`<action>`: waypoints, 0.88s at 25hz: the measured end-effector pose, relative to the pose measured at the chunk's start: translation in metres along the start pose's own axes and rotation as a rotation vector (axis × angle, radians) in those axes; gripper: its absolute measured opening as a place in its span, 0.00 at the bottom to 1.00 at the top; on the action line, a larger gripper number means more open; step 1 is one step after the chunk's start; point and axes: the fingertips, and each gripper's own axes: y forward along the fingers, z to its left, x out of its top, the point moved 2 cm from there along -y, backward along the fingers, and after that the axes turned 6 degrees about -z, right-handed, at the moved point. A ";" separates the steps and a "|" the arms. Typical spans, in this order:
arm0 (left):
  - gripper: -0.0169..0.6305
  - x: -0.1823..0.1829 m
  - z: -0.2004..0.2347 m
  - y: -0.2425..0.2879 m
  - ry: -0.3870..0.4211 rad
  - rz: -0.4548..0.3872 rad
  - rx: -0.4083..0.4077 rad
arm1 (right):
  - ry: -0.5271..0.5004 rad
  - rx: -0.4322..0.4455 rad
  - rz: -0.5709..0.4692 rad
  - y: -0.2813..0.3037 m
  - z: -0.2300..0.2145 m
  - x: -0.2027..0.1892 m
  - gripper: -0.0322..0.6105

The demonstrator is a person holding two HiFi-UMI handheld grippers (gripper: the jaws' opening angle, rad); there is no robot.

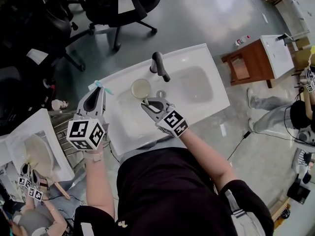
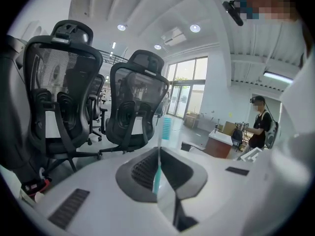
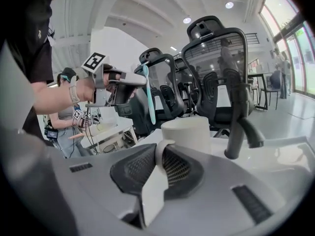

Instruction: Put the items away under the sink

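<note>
L gripper [image 1: 99, 92] clamps teal toothbrush [image 2: 166, 128] upright; R gripper [image 1: 148, 104] pinches white mug [image 1: 141, 88] by handle, beside black faucet [image 1: 160, 66].

A glossy grey floor [image 1: 206, 14] reflects pale patches of light. Black mesh-backed office chairs [image 1: 123, 4] on wheeled bases stand clustered at the far side. To the right is a brown wooden cabinet [image 1: 251, 60] with a white top. The white ceiling [image 2: 147, 14] is ribbed with beams and set with round recessed lamps [image 2: 195, 28], all lit. Tall windows [image 2: 184, 90] let in daylight, and beside them runs a plain white wall [image 2: 216, 97]. What may be cardboard boxes [image 2: 229, 128] sit near it, too small to tell surely. A thin black cable [image 1: 238, 144] trails across the floor.
</note>
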 end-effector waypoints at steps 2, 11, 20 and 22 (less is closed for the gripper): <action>0.08 -0.003 -0.005 0.001 -0.002 0.003 -0.015 | 0.000 -0.009 -0.013 -0.011 0.002 0.003 0.13; 0.08 -0.015 -0.042 -0.007 -0.002 0.009 -0.062 | -0.003 -0.070 -0.075 -0.071 0.012 0.009 0.13; 0.08 -0.029 -0.107 -0.028 0.021 0.022 -0.134 | 0.011 -0.159 -0.159 -0.144 0.034 0.006 0.13; 0.08 -0.036 -0.125 -0.032 0.023 0.031 -0.158 | 0.018 -0.191 -0.179 -0.163 0.040 0.002 0.13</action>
